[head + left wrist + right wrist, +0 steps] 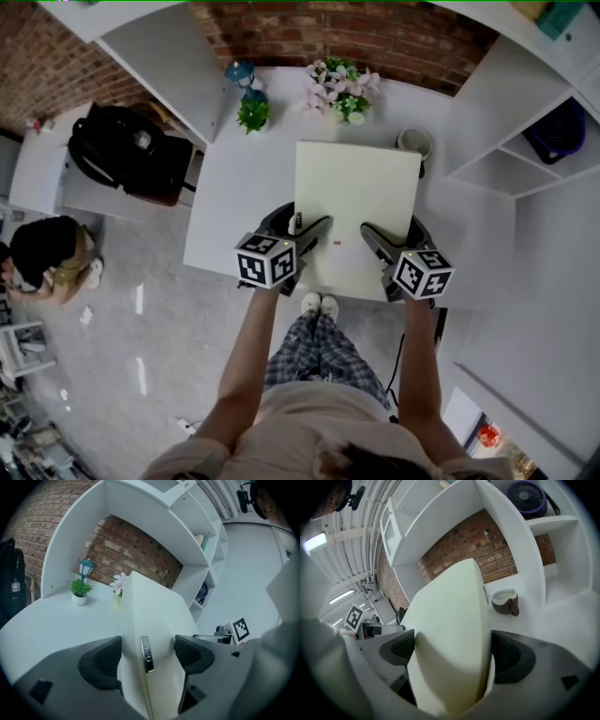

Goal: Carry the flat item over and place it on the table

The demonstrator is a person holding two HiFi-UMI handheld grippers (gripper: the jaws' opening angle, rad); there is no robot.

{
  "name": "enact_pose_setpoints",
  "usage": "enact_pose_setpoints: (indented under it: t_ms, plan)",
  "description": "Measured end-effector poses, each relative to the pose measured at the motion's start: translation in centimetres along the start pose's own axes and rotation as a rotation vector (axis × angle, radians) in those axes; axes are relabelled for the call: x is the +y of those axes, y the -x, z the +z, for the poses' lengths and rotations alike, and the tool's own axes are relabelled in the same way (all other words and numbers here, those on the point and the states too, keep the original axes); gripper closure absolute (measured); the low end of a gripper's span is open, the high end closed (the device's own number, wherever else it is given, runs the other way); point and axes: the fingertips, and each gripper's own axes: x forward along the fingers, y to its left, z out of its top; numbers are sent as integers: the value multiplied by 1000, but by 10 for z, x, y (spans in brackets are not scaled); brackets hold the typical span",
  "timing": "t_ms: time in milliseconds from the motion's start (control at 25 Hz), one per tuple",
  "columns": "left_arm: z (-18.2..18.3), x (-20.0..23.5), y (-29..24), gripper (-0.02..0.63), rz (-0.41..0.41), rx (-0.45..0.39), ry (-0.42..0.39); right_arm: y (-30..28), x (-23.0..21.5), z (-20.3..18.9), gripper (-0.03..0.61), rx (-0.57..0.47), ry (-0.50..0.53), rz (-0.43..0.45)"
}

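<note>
The flat item (356,202) is a thin cream-white panel with a small metal tag (146,654) on its near edge. It is held over the white table (234,187), its near edge reaching the table's front. My left gripper (298,225) is shut on the near-left edge, and in the left gripper view the panel (154,620) fills the gap between the pads (101,660). My right gripper (392,240) is shut on the near-right edge, with the panel (450,620) wedged between its jaws. Whether the far edge touches the table cannot be told.
At the table's back stand a small potted plant (253,114), a blue lantern (241,73), pink flowers (342,89) and a brown mug (413,142). White shelves flank it, one holding a purple fan (560,131). A black backpack (127,150) and a person (42,248) are left.
</note>
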Motion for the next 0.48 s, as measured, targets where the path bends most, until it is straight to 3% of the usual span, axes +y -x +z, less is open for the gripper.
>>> enact_pose_setpoints:
  t_ms: [480]
  plan:
    - [-21,27,-34,265,37,121,156,-30,-28,-19,71,193,-109,-72]
